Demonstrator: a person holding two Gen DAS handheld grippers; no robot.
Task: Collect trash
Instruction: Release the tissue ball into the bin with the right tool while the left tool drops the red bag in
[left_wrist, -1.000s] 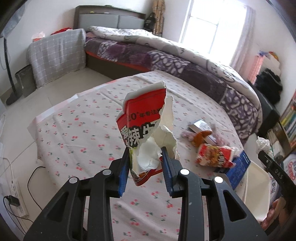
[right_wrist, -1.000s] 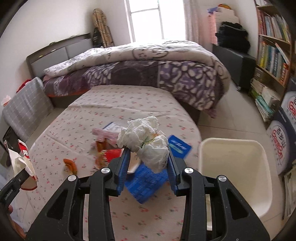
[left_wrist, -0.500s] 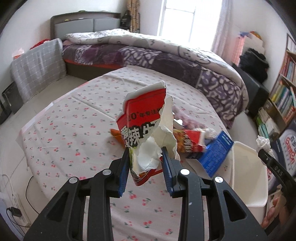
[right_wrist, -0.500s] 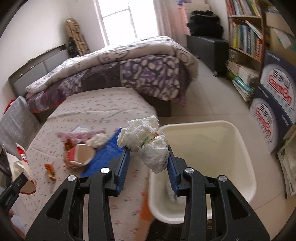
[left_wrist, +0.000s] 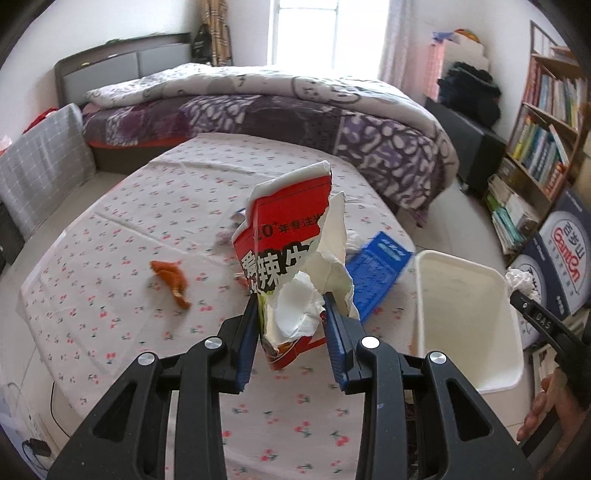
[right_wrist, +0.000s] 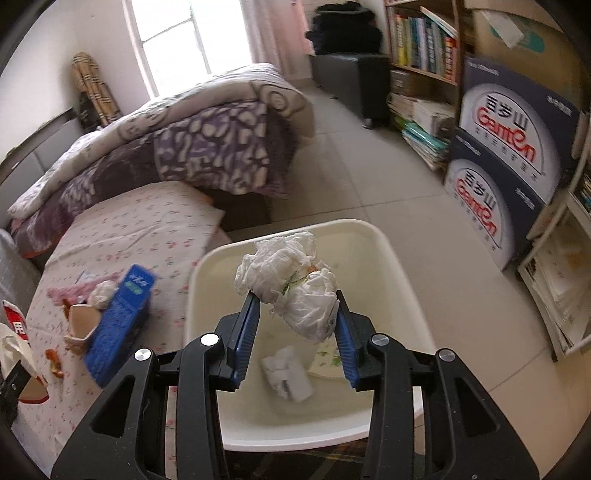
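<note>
My left gripper (left_wrist: 291, 325) is shut on a torn red and white snack wrapper (left_wrist: 291, 254), held upright above the floral table (left_wrist: 110, 258). My right gripper (right_wrist: 295, 328) is shut on a crumpled white tissue wad (right_wrist: 291, 284) and hangs over the open white bin (right_wrist: 384, 258), which stands beside the table's right edge. The bin also shows in the left wrist view (left_wrist: 465, 314). Paper scraps (right_wrist: 288, 373) lie on the bin's floor. On the table lie an orange peel (left_wrist: 171, 277), a blue box (left_wrist: 376, 273) and more wrappers (right_wrist: 81, 321).
A bed with a purple quilt (left_wrist: 295, 110) stands behind the table. A bookshelf (left_wrist: 543, 122) and stacked printed cartons (right_wrist: 509, 155) line the right side. A grey checked chair (left_wrist: 40, 166) is at far left. Tiled floor (right_wrist: 424, 221) lies beyond the bin.
My right gripper has swung right from above the table to over the bin, still holding the tissue. My left gripper has turned right with the wrapper, bringing the bin further into view.
</note>
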